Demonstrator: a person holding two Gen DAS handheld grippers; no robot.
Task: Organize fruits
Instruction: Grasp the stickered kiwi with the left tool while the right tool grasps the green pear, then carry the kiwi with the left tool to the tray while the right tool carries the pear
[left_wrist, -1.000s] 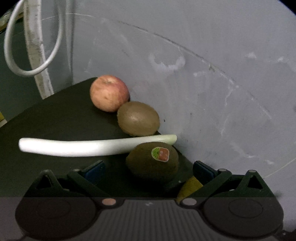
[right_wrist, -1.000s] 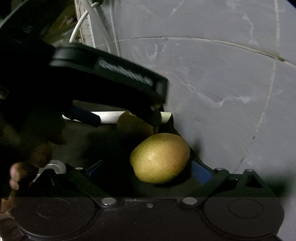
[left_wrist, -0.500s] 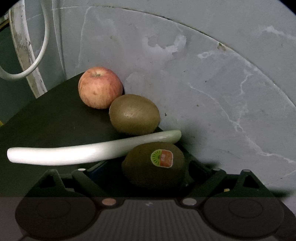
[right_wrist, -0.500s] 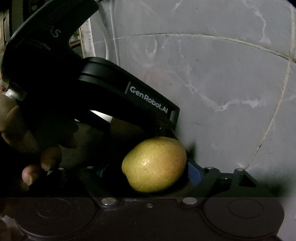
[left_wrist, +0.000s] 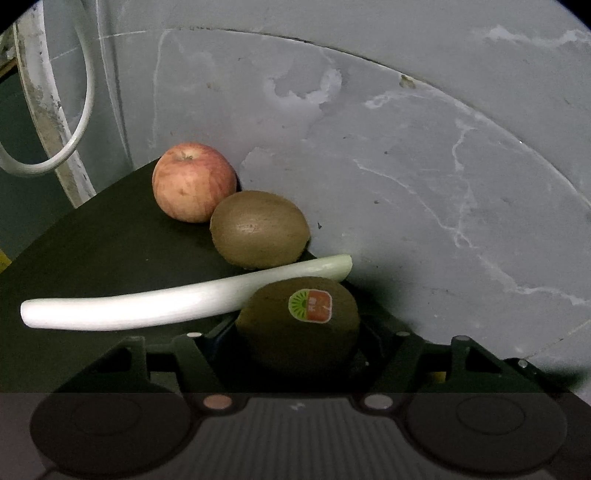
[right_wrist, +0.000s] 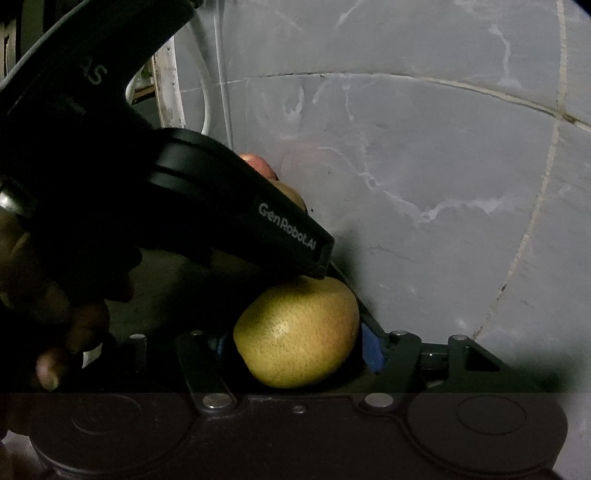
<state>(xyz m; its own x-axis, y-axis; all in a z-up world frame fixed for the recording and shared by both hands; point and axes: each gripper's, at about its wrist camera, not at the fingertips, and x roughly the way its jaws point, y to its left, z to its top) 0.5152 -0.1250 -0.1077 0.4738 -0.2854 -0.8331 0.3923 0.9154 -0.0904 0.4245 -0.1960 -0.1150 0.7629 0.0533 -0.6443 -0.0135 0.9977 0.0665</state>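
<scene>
My left gripper (left_wrist: 297, 332) is shut on a brown kiwi with a sticker (left_wrist: 299, 325), held low over the dark table (left_wrist: 103, 243) by the grey wall. Ahead lie a white leek stalk (left_wrist: 147, 306), a second kiwi (left_wrist: 260, 229) and a red apple (left_wrist: 194, 181) in a row along the wall. My right gripper (right_wrist: 295, 343) is shut on a yellow pear (right_wrist: 297, 332). The left gripper's black body (right_wrist: 207, 206) crosses the right wrist view just above the pear and hides most of the other fruit; the apple's top (right_wrist: 258, 164) peeks over it.
A grey marbled wall (left_wrist: 424, 166) runs close along the right of the table. A white hose loop (left_wrist: 74, 125) and a white post hang at the far left. The person's hand (right_wrist: 55, 332) shows at the left of the right wrist view.
The left gripper has closed in on the stickered kiwi and moved toward the wall. The right gripper with the pear has moved up close under the left gripper's body.
</scene>
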